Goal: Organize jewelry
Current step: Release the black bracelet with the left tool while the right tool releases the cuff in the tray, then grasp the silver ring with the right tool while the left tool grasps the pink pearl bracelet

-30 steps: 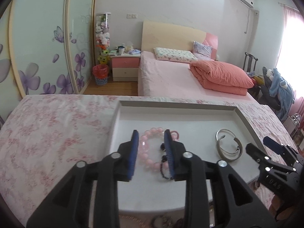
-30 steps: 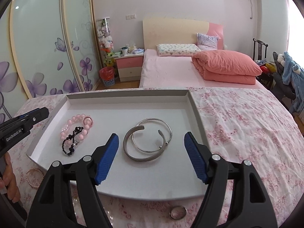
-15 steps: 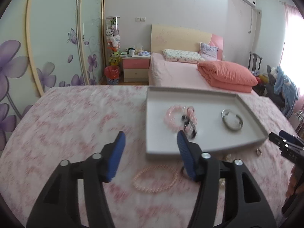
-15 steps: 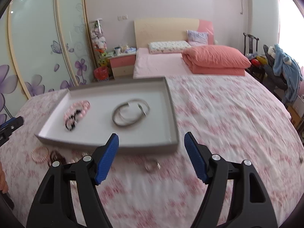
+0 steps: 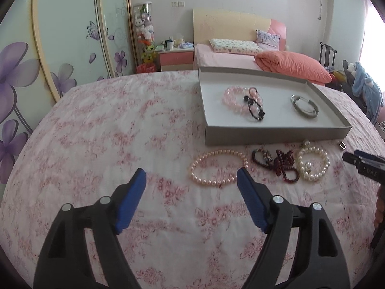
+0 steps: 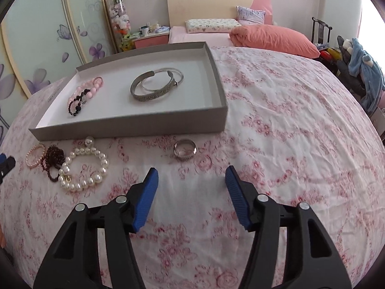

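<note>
Jewelry is split between two places, and the split shows how the sorting goes. Inside the shallow grey tray (image 6: pixel 217 114) the pieces lie grouped by kind: the pink bead bracelet (image 5: pixel 234 97) with a black bead bracelet (image 5: pixel 255 110) draped over it on one side, the silver bangles (image 6: pixel 156 86) well apart on the other, which leaves bare floor between for more.

What is left waits on the floral bedspread (image 5: pixel 108 132) just in front of the tray's near wall, a short carry away: a pink pearl strand (image 5: pixel 217 167), a dark bead bracelet (image 5: pixel 261 157), a dark red bead bracelet (image 5: pixel 286 166) tangled against it, a white pearl bracelet (image 6: pixel 83 168) and, off by itself, a silver ring (image 6: pixel 184 149).

Left gripper (image 5: pixel 191 187) hovers over the cloth with its jaws wide and nothing between them; they have just been opening, and the right-hand blue pad sits just beside the pink pearl strand, so I judge that strand its next pick. Right gripper (image 6: pixel 191 185) is also empty, jaws parted but just narrowing, and it points straight at the silver ring a little ahead. A narrower gap suits so small a piece, and the ring likely belongs beside the bangles.
</note>
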A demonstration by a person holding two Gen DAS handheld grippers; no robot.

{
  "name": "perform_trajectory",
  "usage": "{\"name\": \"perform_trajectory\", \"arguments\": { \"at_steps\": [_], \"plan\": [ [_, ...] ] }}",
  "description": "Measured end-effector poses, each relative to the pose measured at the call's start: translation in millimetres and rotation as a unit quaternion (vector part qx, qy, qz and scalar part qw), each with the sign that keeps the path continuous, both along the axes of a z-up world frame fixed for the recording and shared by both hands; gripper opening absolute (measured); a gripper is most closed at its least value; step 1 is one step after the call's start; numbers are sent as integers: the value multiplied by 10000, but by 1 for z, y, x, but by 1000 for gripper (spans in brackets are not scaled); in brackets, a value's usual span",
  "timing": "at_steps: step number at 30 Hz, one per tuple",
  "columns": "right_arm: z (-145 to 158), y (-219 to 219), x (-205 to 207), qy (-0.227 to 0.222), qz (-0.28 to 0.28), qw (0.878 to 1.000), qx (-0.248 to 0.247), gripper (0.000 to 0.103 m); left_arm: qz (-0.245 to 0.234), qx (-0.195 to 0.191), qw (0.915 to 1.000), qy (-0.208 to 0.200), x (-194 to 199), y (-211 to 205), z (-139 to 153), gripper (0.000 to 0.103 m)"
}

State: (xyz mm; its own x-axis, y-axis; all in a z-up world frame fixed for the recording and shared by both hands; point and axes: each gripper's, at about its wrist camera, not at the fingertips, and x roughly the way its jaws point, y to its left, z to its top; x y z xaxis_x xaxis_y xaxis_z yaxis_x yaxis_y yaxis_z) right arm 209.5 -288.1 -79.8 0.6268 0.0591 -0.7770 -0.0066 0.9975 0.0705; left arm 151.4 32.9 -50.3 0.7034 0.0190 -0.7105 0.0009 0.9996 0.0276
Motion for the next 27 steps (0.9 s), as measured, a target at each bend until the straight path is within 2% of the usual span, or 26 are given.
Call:
{"name": "perform_trajectory", "arguments": {
  "at_steps": [9,11,12,13,21,24,26,27],
  "plan": [
    [1,7,17,4,-30,9999,-160,45,-90,53,9999,135,3,-6,-9,77],
    [1,6,16,-13,-36,9999,-150,36,-104,60,9998,158,5,-7,-10,77],
    [1,6,16,-15,-32,9999,-145,25,-110,60,9998,174,6,-8,-11,77],
    [1,6,14,-15,-28,9999,-142,23,-115,55,9997,189,7,-8,-12,77],
    [2,5,5,-17,-1,9999,-145,23,-11,-29,9996,280,20,-8,-16,76],
    [2,5,5,-16,-1,9999,-147,23,56,-65,9995,304,30,-5,-16,68],
    [2,5,5,-16,-1,9999,-131,23,106,-57,9992,375,36,-3,-19,56],
    [2,5,5,-16,-1,9999,-123,23,131,-51,9990,429,40,-2,-21,53]
  ]
}}
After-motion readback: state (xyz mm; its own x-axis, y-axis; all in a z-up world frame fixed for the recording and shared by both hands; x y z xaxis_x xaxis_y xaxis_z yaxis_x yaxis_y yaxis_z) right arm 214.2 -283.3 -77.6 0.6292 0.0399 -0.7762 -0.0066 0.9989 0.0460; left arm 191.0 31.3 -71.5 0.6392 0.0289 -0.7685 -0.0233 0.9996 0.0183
